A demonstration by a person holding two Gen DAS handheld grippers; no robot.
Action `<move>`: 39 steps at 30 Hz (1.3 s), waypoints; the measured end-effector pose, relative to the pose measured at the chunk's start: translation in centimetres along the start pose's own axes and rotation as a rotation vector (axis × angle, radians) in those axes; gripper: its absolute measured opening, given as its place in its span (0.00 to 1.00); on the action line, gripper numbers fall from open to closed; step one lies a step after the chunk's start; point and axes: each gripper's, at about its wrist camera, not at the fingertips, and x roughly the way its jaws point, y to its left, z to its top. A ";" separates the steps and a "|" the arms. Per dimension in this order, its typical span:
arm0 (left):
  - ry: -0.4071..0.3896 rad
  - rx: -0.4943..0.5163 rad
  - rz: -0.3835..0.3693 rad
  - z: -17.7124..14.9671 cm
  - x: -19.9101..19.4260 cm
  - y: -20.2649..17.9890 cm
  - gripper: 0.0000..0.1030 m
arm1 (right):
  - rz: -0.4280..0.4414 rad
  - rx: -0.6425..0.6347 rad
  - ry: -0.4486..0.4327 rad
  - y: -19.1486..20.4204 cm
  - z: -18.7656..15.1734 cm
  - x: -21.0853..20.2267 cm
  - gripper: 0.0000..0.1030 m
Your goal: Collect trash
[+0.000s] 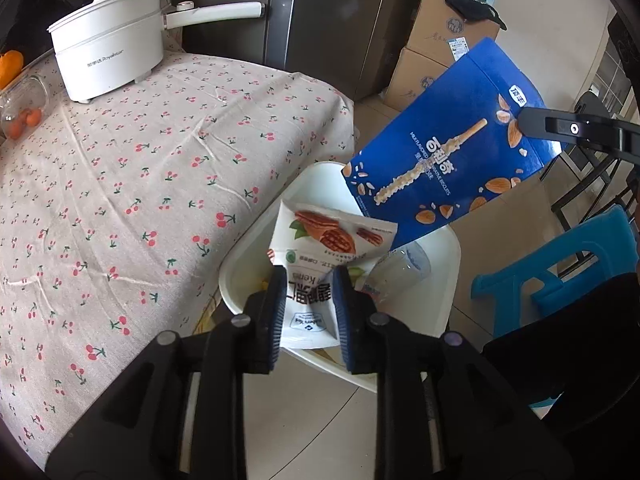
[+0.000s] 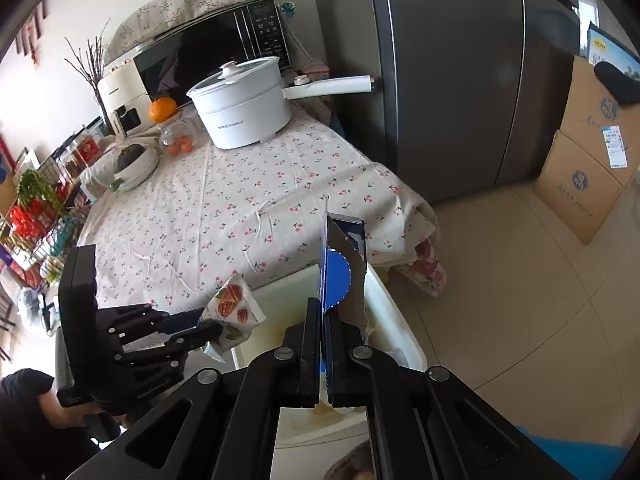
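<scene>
My left gripper (image 1: 308, 304) is shut on a white pecan snack bag (image 1: 324, 248) and holds it over the white bin (image 1: 240, 268) beside the table. It also shows in the right wrist view (image 2: 232, 312), with the left gripper (image 2: 208, 330) holding the bag. My right gripper (image 2: 324, 344) is shut on the edge of a flat blue biscuit box (image 2: 338, 276), held above the bin (image 2: 392, 312). In the left wrist view the blue box (image 1: 448, 148) hangs over the bin, pinched by the right gripper (image 1: 528, 122). A clear plastic cup (image 1: 400, 268) lies in the bin.
A table with a cherry-print cloth (image 1: 140, 184) stands left of the bin, with a white electric pot (image 1: 112, 48), a jar of oranges (image 2: 178, 136) and a bowl (image 2: 132, 164). A fridge (image 2: 452, 80), cardboard boxes (image 2: 588, 152) and a blue stool (image 1: 560, 264) stand around.
</scene>
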 end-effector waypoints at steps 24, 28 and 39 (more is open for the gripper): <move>-0.007 -0.117 0.130 -2.2 -4.6 4.5 0.81 | 0.140 -0.059 0.247 3.9 -2.5 5.6 0.03; -0.005 -0.111 0.137 -2.4 -4.8 4.4 0.81 | 0.110 -0.050 0.291 3.4 -2.8 7.1 0.04; -0.035 -0.139 0.195 -2.5 -5.8 4.8 0.95 | -0.107 0.005 0.244 0.6 -2.2 7.5 0.68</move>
